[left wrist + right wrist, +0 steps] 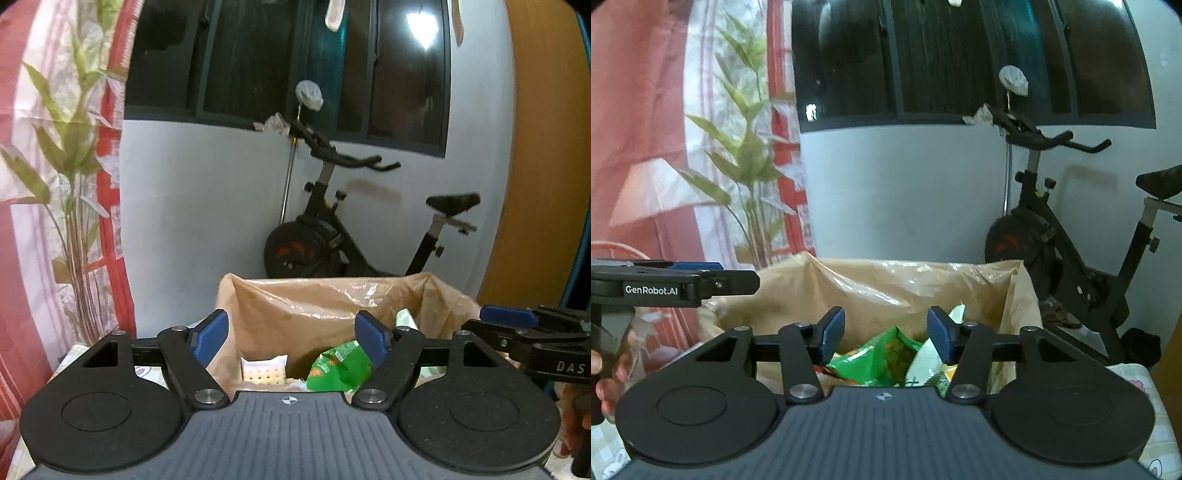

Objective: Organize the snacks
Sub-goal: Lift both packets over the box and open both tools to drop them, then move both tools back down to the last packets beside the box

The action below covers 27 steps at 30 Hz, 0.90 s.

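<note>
A box lined with a tan plastic bag stands ahead of both grippers and also shows in the right wrist view. Inside lie a green snack packet, a clear pack of crackers and other wrappers. In the right wrist view the green packet lies beside a white and green packet. My left gripper is open and empty above the box's near rim. My right gripper is open and empty, also above the near rim.
An exercise bike stands behind the box against a pale wall under a dark window. A red and white curtain with a leaf print hangs on the left. A wooden panel is on the right. A patterned tablecloth lies under the box.
</note>
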{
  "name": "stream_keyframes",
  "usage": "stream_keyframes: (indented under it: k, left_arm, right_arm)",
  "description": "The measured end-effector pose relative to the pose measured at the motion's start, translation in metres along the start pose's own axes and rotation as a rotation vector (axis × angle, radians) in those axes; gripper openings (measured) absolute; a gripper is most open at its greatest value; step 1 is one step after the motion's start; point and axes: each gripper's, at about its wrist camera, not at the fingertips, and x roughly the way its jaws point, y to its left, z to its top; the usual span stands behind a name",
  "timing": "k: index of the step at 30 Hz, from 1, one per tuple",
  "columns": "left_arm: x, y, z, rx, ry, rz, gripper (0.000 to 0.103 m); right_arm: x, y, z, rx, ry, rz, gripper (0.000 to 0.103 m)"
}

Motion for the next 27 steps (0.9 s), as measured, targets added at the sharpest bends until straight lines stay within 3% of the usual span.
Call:
stream_keyframes:
  k: [2, 12, 17, 22, 27]
  left_arm:
    - [-0.015, 0.005, -0.003, -0.007, -0.021, 0.003, 0.078]
    - [-0.065, 0.021, -0.036, -0.040, -0.032, 0.087, 0.077]
    - [-0.072, 0.021, -0.055, -0.032, -0.006, 0.112, 0.077]
    - [-0.069, 0.024, -0.076, -0.052, 0.044, 0.122, 0.077]
    - [-0.062, 0.026, -0.096, -0.081, 0.095, 0.122, 0.077]
  right_arm:
    - [-0.014, 0.003, -0.002, 0.003, -0.038, 0.022, 0.059]
    - [-0.070, 0.029, -0.033, -0.044, -0.172, 0.051, 0.060]
    - [-0.090, 0.032, -0.061, -0.021, -0.218, 0.019, 0.076]
    - [-0.098, 0.036, -0.087, -0.062, -0.193, -0.016, 0.083]
    - [-0.099, 0.036, -0.111, -0.073, -0.138, -0.035, 0.083]
